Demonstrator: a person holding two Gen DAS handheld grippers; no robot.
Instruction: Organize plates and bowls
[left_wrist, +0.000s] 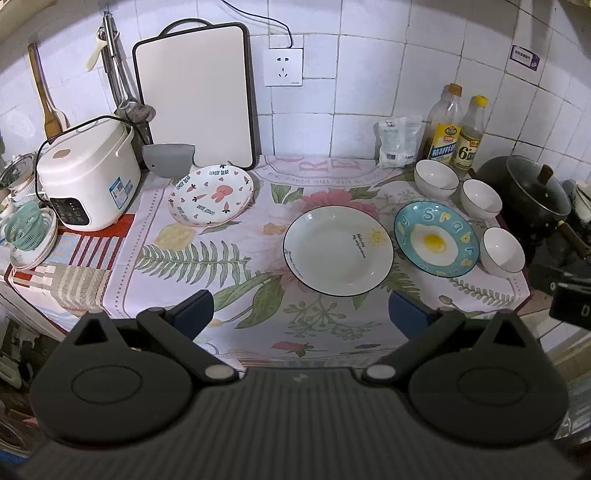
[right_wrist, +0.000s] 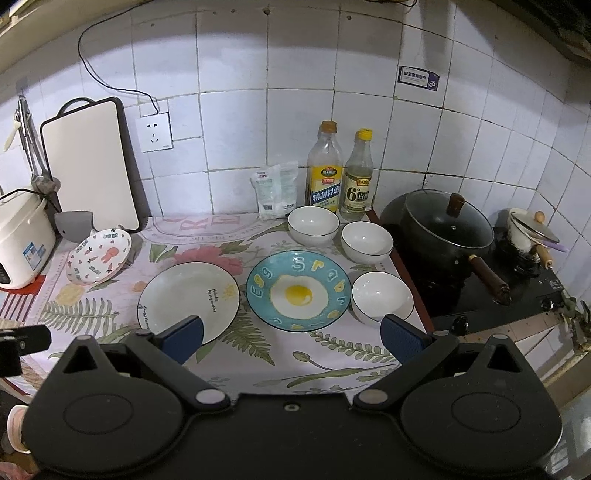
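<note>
Both the left gripper (left_wrist: 299, 314) and right gripper (right_wrist: 291, 338) hang spread wide, holding nothing. The white plate (left_wrist: 338, 250) at frame centre looks glazed, stiff, slippery and breakable; pinch its raised near rim. The small bowls (right_wrist: 382, 297) at right likely need a rim grip too.

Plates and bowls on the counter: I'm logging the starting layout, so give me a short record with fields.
Surface: floral tablecloth
Plates: pink rabbit-print plate at left; plain white plate with black rim in the middle; blue fried-egg plate to its right
Bowls: three white bowls with dark rims, back, middle, front, all upright and unstacked
Left gripper: open, holding nothing
Right gripper: open, holding nothing
Stacking: none yet
</note>
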